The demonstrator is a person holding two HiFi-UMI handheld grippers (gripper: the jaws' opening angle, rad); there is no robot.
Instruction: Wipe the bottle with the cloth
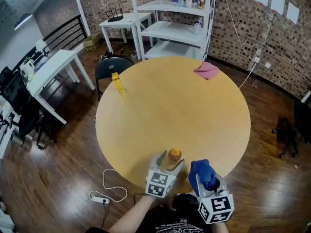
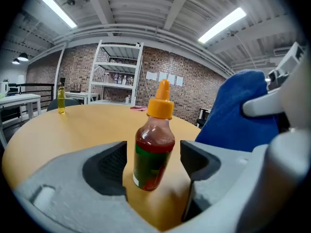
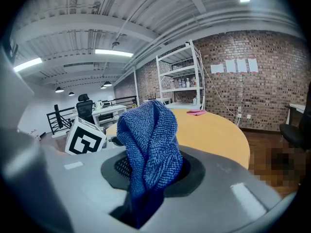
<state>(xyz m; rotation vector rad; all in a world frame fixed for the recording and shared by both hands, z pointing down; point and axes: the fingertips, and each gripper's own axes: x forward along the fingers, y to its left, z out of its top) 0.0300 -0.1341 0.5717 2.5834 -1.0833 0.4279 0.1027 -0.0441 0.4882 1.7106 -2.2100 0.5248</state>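
**Bottle stands free between open jaws**

The bottle (image 2: 153, 149), red sauce under an orange cap, stands upright near the round table's (image 1: 170, 106) near edge. The left gripper (image 1: 171, 160) straddles it, jaws apart, pads clear of it. Just beside it, the right gripper (image 3: 150, 171) is clenched on the blue cloth (image 3: 148, 140).

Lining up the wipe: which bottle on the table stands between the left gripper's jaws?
The red sauce bottle, the one with the orange cap, close in front of the person; the yellow bottle stands far away.
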